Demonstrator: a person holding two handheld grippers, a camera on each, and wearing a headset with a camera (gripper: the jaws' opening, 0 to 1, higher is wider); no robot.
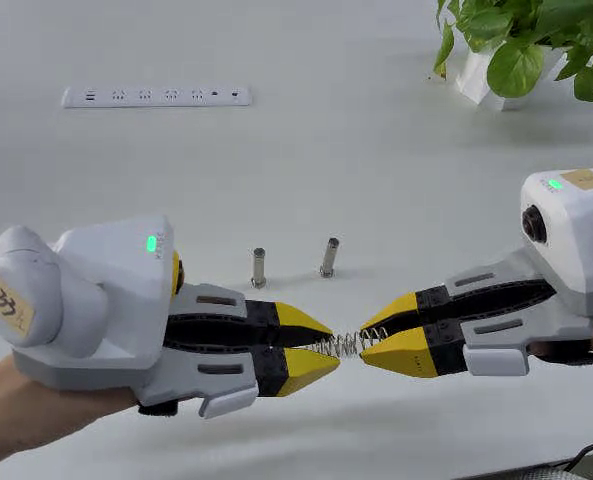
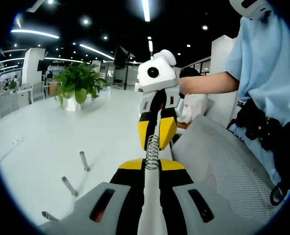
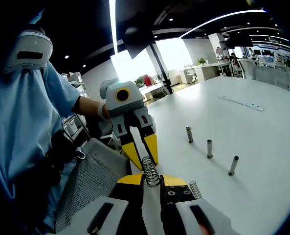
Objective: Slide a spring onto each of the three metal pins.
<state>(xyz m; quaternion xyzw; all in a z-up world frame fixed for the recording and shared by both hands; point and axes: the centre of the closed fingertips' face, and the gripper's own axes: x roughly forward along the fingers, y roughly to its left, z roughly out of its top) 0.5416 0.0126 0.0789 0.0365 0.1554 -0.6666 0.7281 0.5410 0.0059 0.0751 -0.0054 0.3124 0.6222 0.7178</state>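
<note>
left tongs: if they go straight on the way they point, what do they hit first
The spring held at their tips, then almost at once the right tongs, which face the left tongs nose to nose along the same line.

White table (image 1: 376, 150): pins (image 1: 258, 267) (power strip (image 1: 156, 96), probably)

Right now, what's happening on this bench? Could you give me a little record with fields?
held item: spring, spanning the gap between the two tools' tips
left gripper: shut on one end of the spring
right gripper: shut on the other end
finished pin: upright, already wearing a coil
first bare pin: upright, nothing on it
second bare pin: upright, nothing on it
surface: white table
background: power strip, potted plant
</note>
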